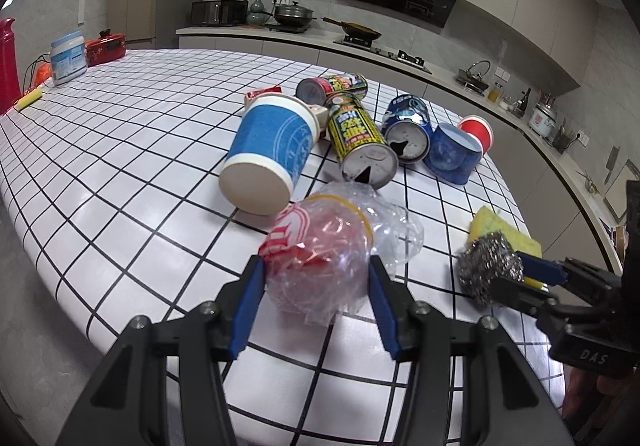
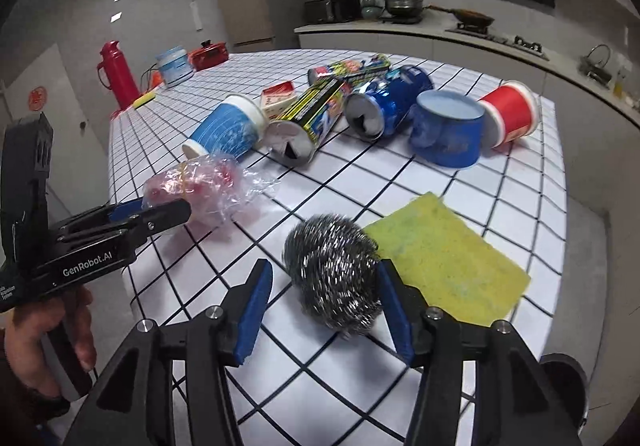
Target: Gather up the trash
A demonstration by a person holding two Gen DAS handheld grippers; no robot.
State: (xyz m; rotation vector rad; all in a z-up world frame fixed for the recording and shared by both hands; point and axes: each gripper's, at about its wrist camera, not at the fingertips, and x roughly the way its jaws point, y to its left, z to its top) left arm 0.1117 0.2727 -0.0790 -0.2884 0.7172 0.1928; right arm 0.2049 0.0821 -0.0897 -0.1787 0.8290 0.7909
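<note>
While the crumpled plastic wrapper sits near the front edge of the tiled surface, the left gripper has its fingers closed on it, one pad each side. Right gripper is at the steel scrubber, w/ the right pad touching and a gap on the left, so fingers are apart, not clamping it. Yellow sponge lies just beside the scrubber, to its right. Behind the wrapper: blue paper cup on its side, yellow can, blue can, blue tub, red cup, all close together. Red flask and white jar stand at the far left end.
</note>
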